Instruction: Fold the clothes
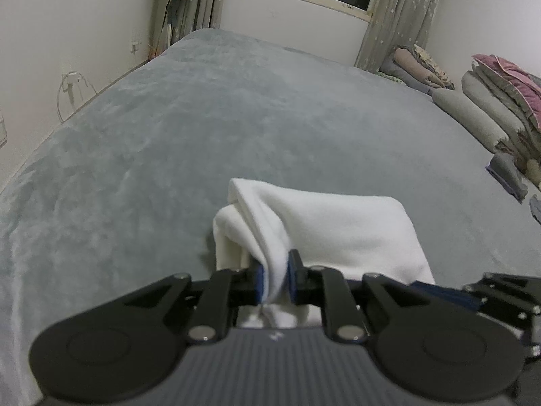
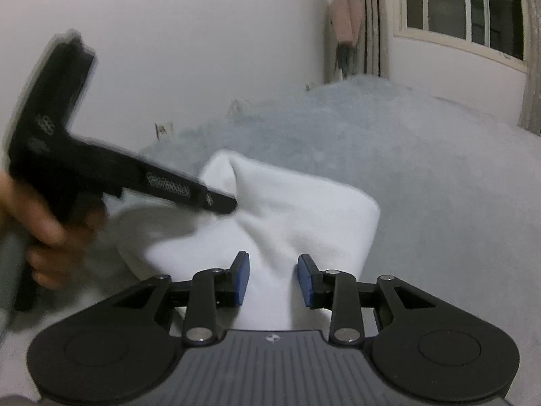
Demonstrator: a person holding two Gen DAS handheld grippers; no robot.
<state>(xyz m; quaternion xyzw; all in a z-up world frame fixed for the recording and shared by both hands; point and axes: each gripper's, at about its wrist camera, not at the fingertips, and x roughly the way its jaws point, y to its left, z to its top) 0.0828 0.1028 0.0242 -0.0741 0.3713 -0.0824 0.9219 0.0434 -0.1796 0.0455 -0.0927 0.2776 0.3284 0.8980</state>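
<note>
A white garment lies partly folded on the grey bed cover. My left gripper is shut on a bunched fold of the white garment near its near-left edge and lifts it a little. In the right wrist view the white garment runs between the blue pads of my right gripper, whose jaws stand apart around the cloth without pinching it. The left gripper tool, held by a hand, reaches onto the garment from the left, blurred.
Folded bedding and pillows are stacked along the right side of the bed. A small grey folded item lies at the right edge. A wall with sockets runs along the left; a window and curtains stand behind.
</note>
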